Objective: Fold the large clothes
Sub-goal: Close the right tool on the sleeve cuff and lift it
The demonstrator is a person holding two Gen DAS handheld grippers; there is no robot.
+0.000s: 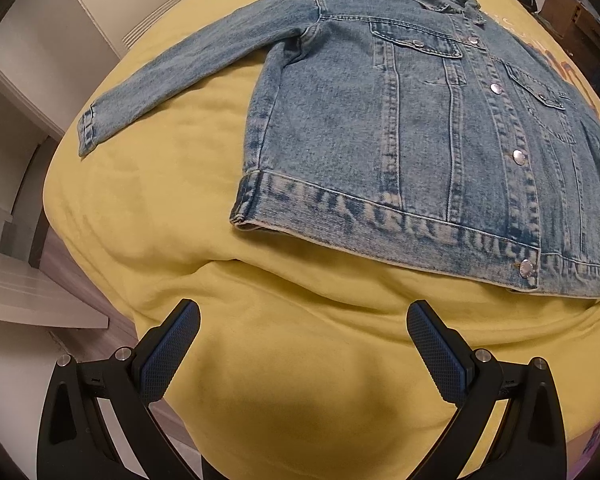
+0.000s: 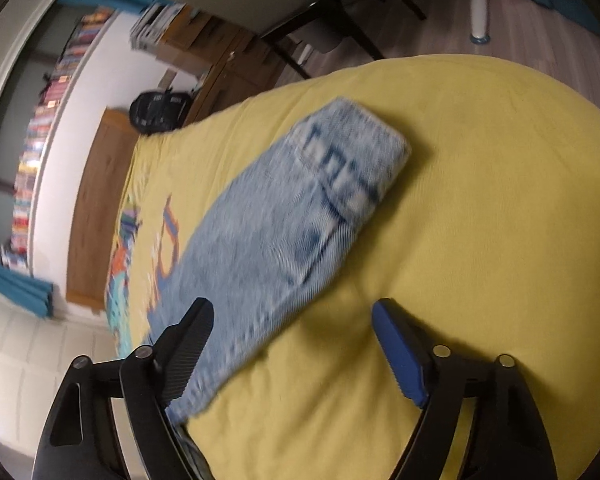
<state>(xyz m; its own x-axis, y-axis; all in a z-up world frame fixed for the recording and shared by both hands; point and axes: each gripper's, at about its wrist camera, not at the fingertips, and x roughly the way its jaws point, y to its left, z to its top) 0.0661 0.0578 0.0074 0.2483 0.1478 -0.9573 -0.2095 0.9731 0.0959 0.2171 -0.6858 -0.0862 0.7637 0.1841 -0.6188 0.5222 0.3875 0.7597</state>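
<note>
A light blue denim jacket (image 1: 412, 128) lies flat, front up and buttoned, on a yellow bedspread (image 1: 148, 208). One sleeve (image 1: 188, 68) stretches out to the left, cuff near the bed's edge. My left gripper (image 1: 304, 316) is open and empty, hovering over bare bedspread just short of the jacket's hem (image 1: 380, 220). In the blurred right wrist view, the other sleeve (image 2: 276, 240) lies stretched out with its cuff (image 2: 348, 160) at the far end. My right gripper (image 2: 292, 312) is open above that sleeve, holding nothing.
White wardrobe doors (image 1: 112, 4) and a white ledge (image 1: 28, 292) stand left of the bed. A dark bag (image 2: 158, 112), wooden furniture (image 2: 220, 64), a chair (image 2: 300, 8) and a bookshelf (image 2: 40, 128) stand beyond the bed. The bedspread has a cartoon print (image 2: 128, 248).
</note>
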